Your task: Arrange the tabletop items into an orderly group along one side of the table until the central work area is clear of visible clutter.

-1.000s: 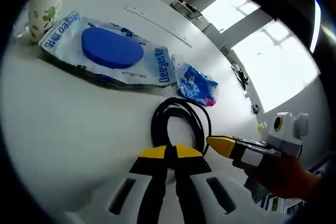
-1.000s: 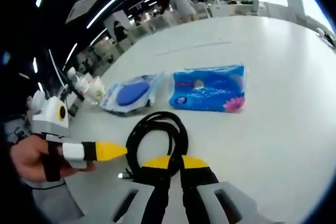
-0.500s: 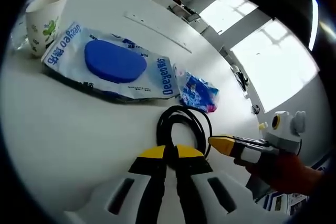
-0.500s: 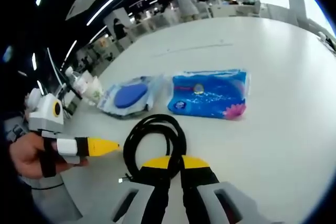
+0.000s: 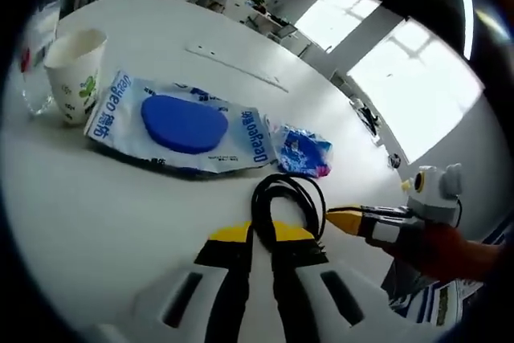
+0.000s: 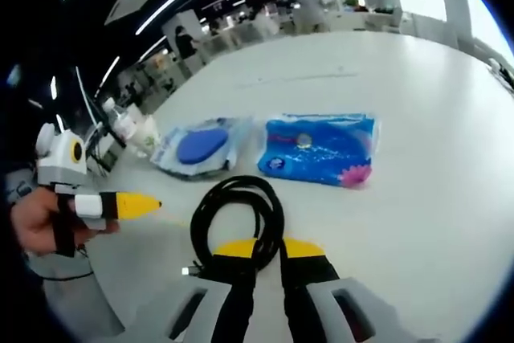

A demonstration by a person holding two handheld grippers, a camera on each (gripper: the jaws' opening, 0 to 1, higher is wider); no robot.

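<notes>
A coiled black cable [image 5: 287, 197] [image 6: 237, 214] lies on the white table [image 5: 96, 198], nearest to me. Past it lie a blue tissue packet [image 5: 301, 150] [image 6: 321, 150] and a wet-wipes pack with a round blue lid [image 5: 181, 124] [image 6: 199, 144]. My right gripper [image 6: 269, 247] is shut on the cable's near end, whose strands run down between the yellow tips. In the left gripper view it [image 5: 333, 216] touches the coil's right edge. My left gripper [image 5: 263, 233] [image 6: 148, 203] is shut and holds nothing. It is held clear of the coil's left side.
A paper cup [image 5: 74, 74] [image 6: 148, 138] with a green print stands beside the wipes pack, with a clear bottle [image 5: 36, 62] behind it. Bare table stretches beyond and to the right of the tissue packet. A person's hand [image 6: 40, 222] holds the left gripper.
The left gripper has drawn back from the cable, moving left in the right gripper view. Its camera pulled back, so the cup and bottle show more fully. The cable and packs stay put.
</notes>
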